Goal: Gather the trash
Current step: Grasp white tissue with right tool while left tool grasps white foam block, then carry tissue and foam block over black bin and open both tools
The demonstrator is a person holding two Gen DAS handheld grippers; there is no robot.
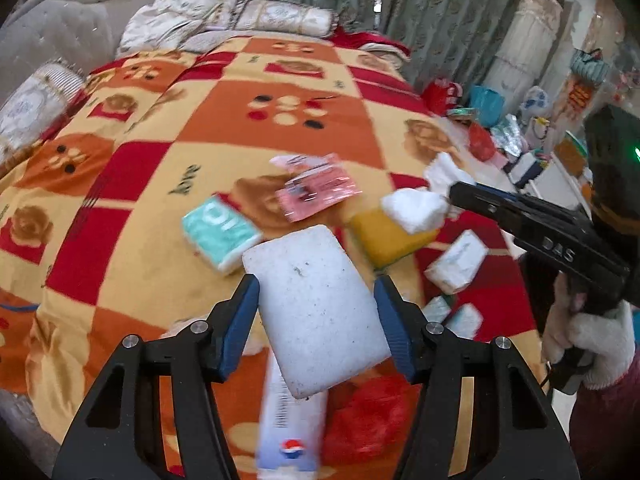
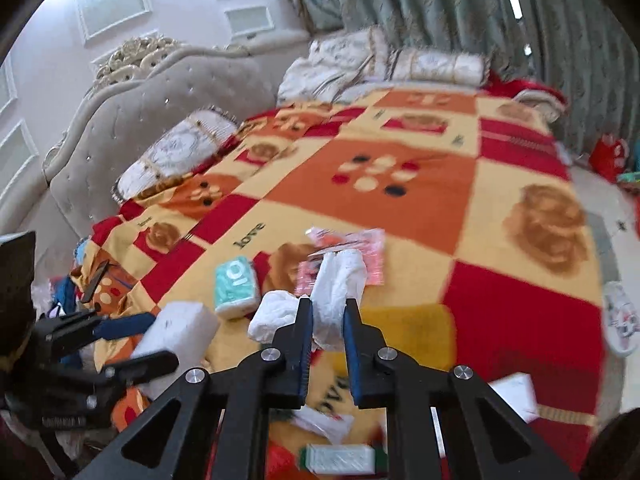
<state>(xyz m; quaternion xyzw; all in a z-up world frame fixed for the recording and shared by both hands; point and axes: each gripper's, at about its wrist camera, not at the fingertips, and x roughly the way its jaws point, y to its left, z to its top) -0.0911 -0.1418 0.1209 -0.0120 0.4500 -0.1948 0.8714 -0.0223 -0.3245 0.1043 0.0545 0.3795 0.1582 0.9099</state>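
Observation:
My left gripper (image 1: 316, 292) is shut on a white foam block (image 1: 316, 312) and holds it above the bed; the block also shows in the right wrist view (image 2: 176, 332). My right gripper (image 2: 326, 312) is shut on a crumpled white tissue (image 2: 340, 284), also seen in the left wrist view (image 1: 416, 208). On the patterned blanket (image 1: 240, 120) lie a teal tissue pack (image 1: 220, 232), a pink wrapper (image 1: 316, 192), a yellow sponge (image 1: 388, 240), a white tissue pack (image 1: 456, 262) and a Pepsi-labelled wrapper (image 1: 292, 432).
Pillows (image 1: 280, 16) and a padded headboard (image 2: 160, 108) stand at the far end of the bed. Green curtains (image 2: 440, 8) hang behind. Bags and clutter (image 1: 488, 120) crowd the floor right of the bed. More wrappers (image 2: 340, 458) lie near the front edge.

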